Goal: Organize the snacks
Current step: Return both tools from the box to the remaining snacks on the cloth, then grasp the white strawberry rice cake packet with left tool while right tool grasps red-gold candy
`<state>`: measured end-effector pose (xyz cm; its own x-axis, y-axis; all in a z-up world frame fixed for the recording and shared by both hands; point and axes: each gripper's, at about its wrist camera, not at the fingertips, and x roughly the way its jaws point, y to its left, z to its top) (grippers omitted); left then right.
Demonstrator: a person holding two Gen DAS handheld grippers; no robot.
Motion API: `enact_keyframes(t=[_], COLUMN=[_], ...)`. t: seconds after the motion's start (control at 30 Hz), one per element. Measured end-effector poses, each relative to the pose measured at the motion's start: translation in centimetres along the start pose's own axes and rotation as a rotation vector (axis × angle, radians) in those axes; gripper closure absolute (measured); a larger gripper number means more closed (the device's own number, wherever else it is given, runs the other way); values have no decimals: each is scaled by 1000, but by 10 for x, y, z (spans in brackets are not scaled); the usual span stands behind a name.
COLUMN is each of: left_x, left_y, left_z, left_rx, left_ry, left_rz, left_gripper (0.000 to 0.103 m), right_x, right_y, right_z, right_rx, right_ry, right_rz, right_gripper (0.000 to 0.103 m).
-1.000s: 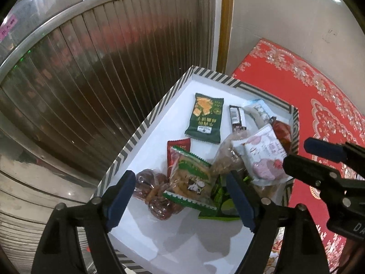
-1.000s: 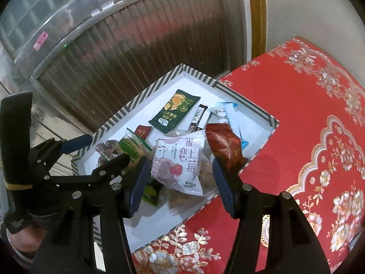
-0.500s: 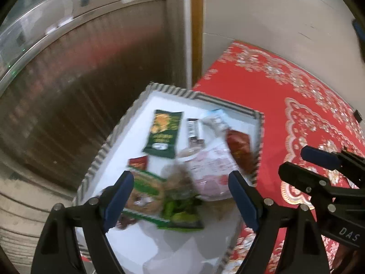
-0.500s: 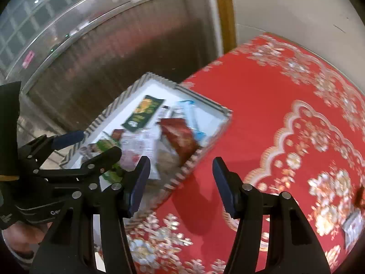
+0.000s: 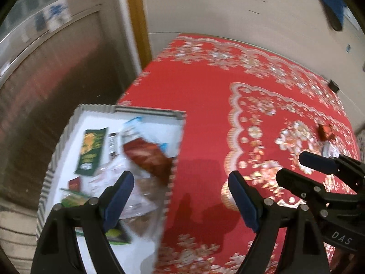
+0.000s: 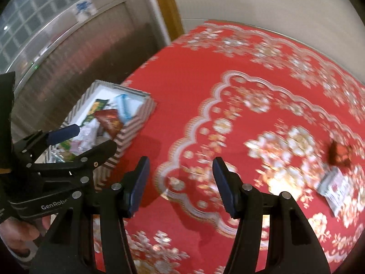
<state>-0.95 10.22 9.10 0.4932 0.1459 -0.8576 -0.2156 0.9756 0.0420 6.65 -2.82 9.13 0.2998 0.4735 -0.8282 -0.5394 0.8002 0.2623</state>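
A striped-rim white box (image 5: 176,155) (image 6: 134,125) sits at the left edge of the red tablecloth and holds several snack packets, among them a green packet (image 5: 91,150) and a dark red packet (image 5: 148,157) (image 6: 109,121). My left gripper (image 5: 180,201) is open and empty above the box's right rim. My right gripper (image 6: 180,182) is open and empty over the bare cloth right of the box. A small red snack (image 6: 340,155) (image 5: 326,132) and a white packet (image 6: 335,187) lie on the cloth at the far right.
The red floral tablecloth (image 6: 228,73) covers the table. A cream wall (image 5: 228,6) stands behind it, and a metal shutter (image 5: 45,73) and a wooden door frame (image 5: 136,20) are to the left. The table's left edge runs by the box.
Both grippers have swung right, away from over the box toward the open cloth. The red snack and white packet at the far right have come into view. Both stay open.
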Motion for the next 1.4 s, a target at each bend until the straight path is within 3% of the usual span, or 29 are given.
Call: enact_keyframes(t=[0.53,0.8,1.1,1.2,1.4], left_x=[15,22,35,37,35], left_y=[-115,-135,-136,-138,-146], left_z=[15,14,5,3,6], left_rx=[173,181,139,131,117], left_ry=[23,46,87,97,94], left_rz=[-113,-103,-76,-74,-85], left_gripper=[17,17,17,17,17], right_x=[-40,-46,-20,-18,-12], right_y=[-131,-198,-235,-234,-195], right_z=[-38,-42,-39,-44,-60], right_rx=[215,262,236,242,238], right_ry=[-17,-16,68,76,137], right_rz=[-158,-202,-103,-78,162], right_gripper=[46,46,46,41,41])
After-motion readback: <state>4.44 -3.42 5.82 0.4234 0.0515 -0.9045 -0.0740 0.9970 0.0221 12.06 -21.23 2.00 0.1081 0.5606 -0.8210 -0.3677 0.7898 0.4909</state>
